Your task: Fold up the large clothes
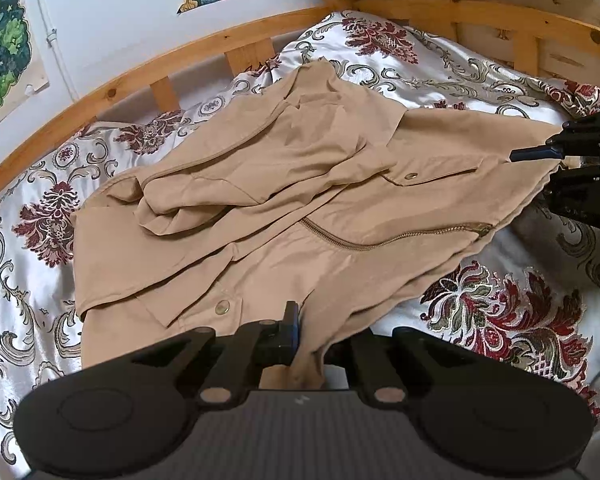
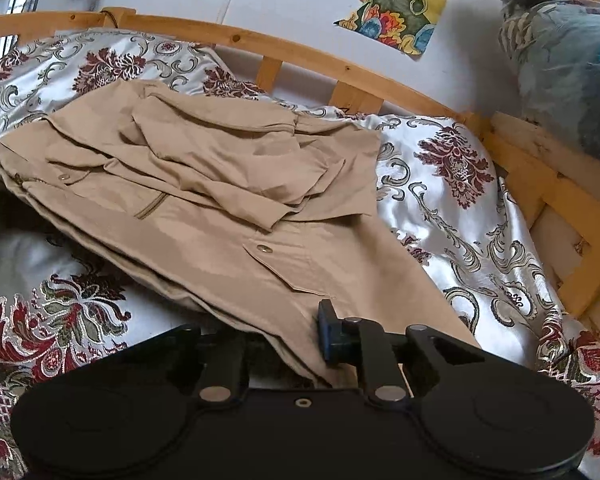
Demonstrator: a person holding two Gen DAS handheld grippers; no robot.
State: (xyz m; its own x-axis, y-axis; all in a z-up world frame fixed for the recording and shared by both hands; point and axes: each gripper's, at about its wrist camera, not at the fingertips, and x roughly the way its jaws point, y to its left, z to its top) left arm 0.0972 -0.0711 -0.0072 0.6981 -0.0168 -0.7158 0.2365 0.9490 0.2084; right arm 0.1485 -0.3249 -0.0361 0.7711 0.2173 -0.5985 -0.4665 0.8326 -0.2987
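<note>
The tan jacket lies spread and partly folded on the bed, below the wooden rail. The left hand-held gripper is clamped on its near hem; the right hand-held gripper is closed on its opposite hem corner. The fabric appears soft, light and limp: grip at edges and corners, since the satin cover is probably slippery.

Matt tan cloth jacket with metal snaps on a glossy satin bedspread, inside a bare wooden frame
</note>
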